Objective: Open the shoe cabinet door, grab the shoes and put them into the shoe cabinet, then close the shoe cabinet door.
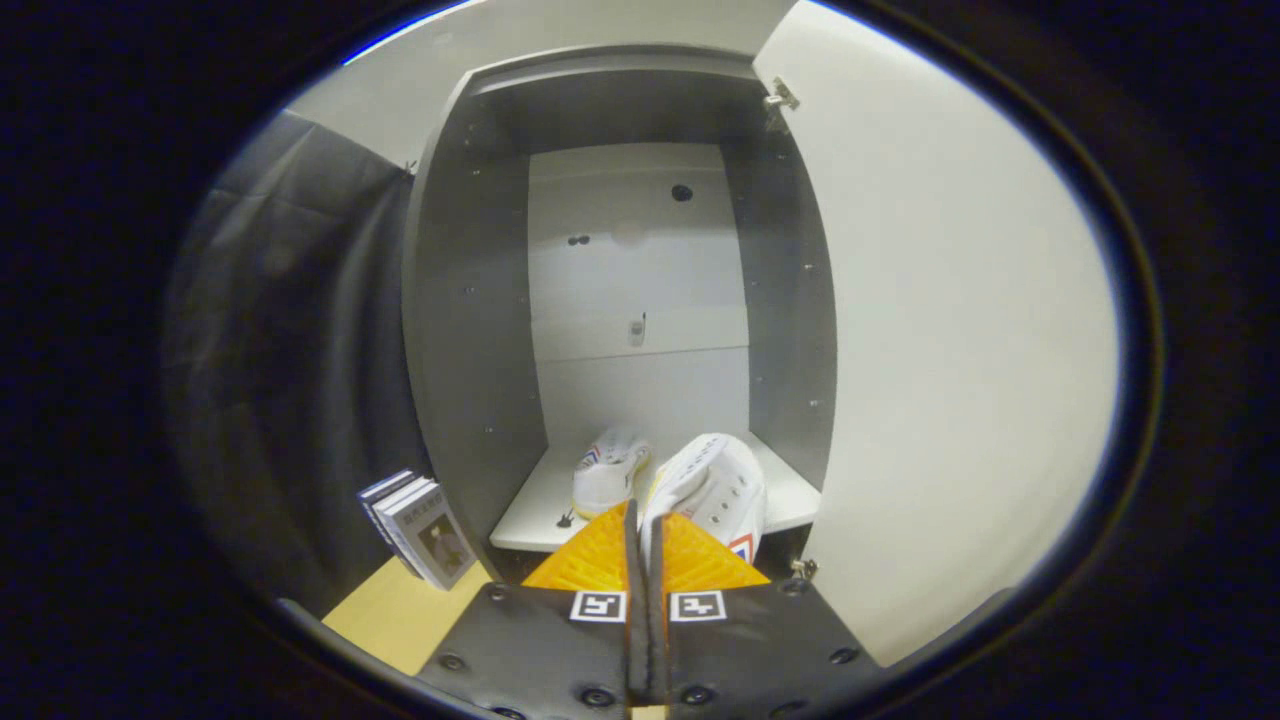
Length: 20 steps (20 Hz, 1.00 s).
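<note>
The shoe cabinet (470, 330) stands open straight ahead, with dark side walls and a pale back panel. Its white door (950, 350) is swung wide to the right. One white shoe (608, 470) lies on the white bottom shelf (530, 515), just beyond my fingers and to the left. A second white shoe (715, 490) sits beside it at the shelf's front edge, tilted, and a thin strip of its rim is pinched between my fingers. My gripper (642, 530) is shut on that rim, right at the cabinet's opening.
A few books (420, 530) lean upright against the cabinet's left side on a light wooden surface (400, 615). Black cloth hangs to the left. Door hinges (782, 97) show at the top and bottom of the cabinet's right wall.
</note>
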Available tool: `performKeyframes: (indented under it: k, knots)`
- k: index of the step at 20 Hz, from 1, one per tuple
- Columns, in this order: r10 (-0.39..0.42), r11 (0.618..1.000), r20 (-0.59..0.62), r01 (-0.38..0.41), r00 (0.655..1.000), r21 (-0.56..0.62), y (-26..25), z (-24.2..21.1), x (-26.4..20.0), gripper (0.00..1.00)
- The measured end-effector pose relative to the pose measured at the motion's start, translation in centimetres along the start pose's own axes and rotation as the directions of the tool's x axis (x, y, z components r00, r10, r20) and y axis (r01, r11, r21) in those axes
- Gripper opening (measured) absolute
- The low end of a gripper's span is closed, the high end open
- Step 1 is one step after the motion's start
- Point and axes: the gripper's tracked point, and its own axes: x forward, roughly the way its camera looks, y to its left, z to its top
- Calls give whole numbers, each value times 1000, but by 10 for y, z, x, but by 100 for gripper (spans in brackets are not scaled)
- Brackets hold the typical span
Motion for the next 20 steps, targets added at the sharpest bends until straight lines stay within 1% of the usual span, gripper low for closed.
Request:
performKeyframes:
  k: [6,13,15,20]
  knots:
    - [-15,998,22,16,1000,-60,-11,21,82,2]
    - [-22,994,-16,20,1000,-104,-25,19,174,2]
    - [-16,992,-36,11,999,-123,-28,13,195,2]
    - [-29,991,-94,17,995,-136,-44,-6,226,2]
